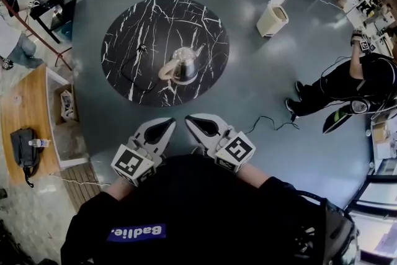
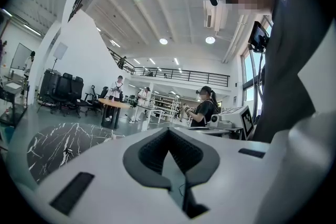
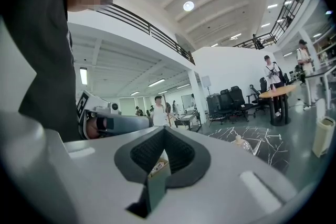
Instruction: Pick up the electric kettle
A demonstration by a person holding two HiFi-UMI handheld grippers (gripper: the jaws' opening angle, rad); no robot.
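Observation:
A steel electric kettle (image 1: 184, 64) with a pale handle stands near the front of a round black marble table (image 1: 165, 49); a thin cord runs from it across the tabletop. My left gripper (image 1: 167, 128) and right gripper (image 1: 190, 123) hover side by side close to my chest, short of the table, tips pointing toward each other. Both are shut with nothing held. In the left gripper view the jaws (image 2: 169, 150) meet, with the marble table (image 2: 58, 145) at lower left. In the right gripper view the jaws (image 3: 160, 157) meet too, and the kettle's top (image 3: 240, 140) peeks over them.
A cream bin (image 1: 272, 20) stands right of the table. A person in black (image 1: 353, 85) crouches at far right, with a cable (image 1: 271, 124) on the floor nearby. A wooden bench (image 1: 25, 121) with a black bag lies at left. Desks and office chairs ring the room.

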